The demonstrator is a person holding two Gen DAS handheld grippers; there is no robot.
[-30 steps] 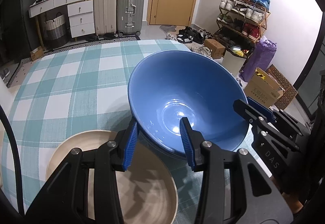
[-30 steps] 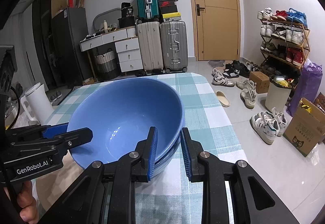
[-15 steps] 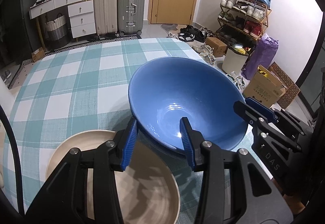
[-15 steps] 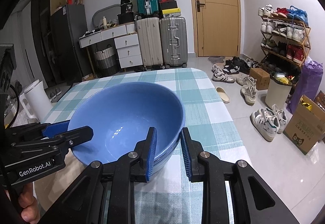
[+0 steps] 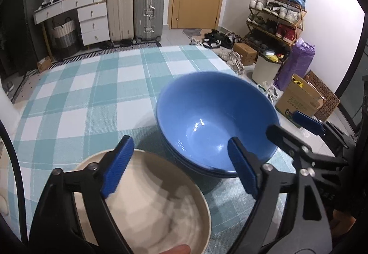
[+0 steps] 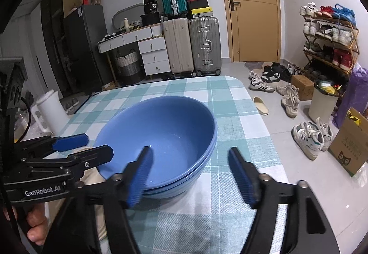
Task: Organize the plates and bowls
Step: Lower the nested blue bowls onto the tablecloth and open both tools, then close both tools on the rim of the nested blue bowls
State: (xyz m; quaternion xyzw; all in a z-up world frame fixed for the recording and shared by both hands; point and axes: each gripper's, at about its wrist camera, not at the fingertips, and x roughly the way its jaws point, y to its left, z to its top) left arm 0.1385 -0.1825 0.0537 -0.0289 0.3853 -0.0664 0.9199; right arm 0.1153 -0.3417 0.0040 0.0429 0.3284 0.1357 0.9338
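Room evenly lit, moderately bright, light from overhead. Small specular glints inside blue bowl (image 5: 214, 125). Soft shadow on table (image 5: 96, 102) left of bowl. Beige plate (image 5: 161, 203) motion-blurred. Strong fisheye curvature, black vignette at corners.

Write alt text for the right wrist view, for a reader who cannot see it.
The open right gripper hovers at the near rim of stacked blue bowls on a teal checked tablecloth. The left gripper reaches in from the left. Suitcases, a door and a shoe rack stand behind.
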